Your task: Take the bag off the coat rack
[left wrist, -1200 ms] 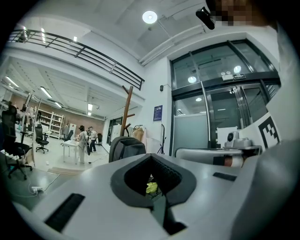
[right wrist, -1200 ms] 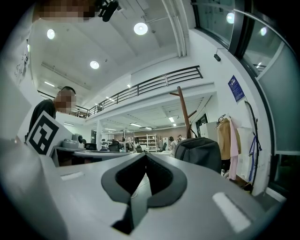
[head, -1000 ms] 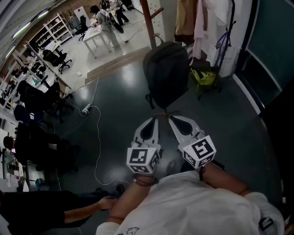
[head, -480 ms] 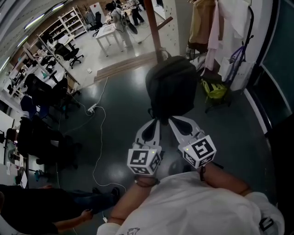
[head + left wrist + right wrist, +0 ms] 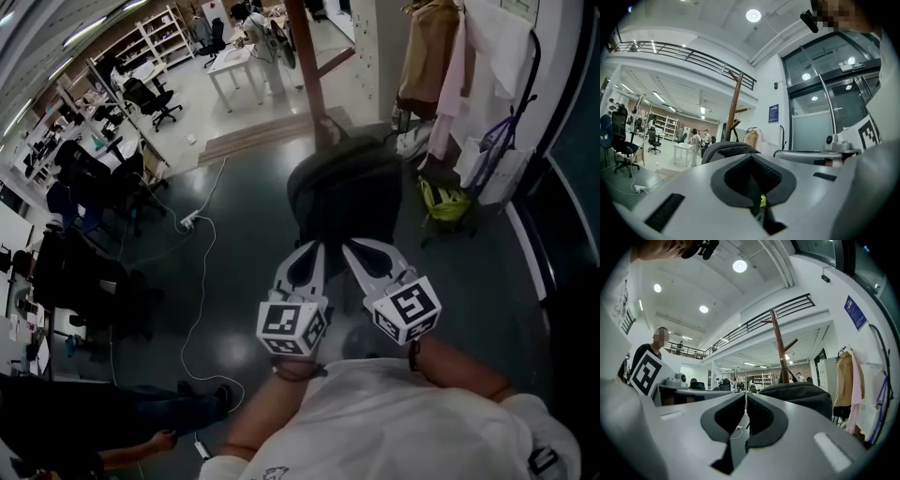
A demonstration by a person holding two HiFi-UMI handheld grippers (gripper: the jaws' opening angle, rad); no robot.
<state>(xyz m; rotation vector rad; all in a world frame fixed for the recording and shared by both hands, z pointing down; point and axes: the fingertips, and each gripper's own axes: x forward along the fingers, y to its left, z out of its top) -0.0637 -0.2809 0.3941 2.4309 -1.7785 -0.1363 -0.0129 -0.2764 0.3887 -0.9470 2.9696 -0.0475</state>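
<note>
Much of the head view is dark, glossy floor (image 5: 234, 272), with a brighter open office beyond it. A wooden coat rack (image 5: 305, 56) rises from the floor, and its pole runs up out of the top of the view. The black backpack (image 5: 342, 197) hangs at that pole, clear of the floor, with its top against the wood. To its right, a tan and a pink garment (image 5: 441, 56) hang beside a white wall. A white table (image 5: 239, 66) stands far back in the office.

The left claw (image 5: 317, 246) and the right claw (image 5: 349, 246) are side by side, with their tips at the backpack's lower edge. The left claw's pads are pressed together with nothing between them. The right claw's pads are drawn in to a hairline slit, and it is also empty.

A yellow-green bag (image 5: 442, 199) sits on the floor near the backpack. A white cable (image 5: 192, 291) trails from a power strip (image 5: 187, 221).
</note>
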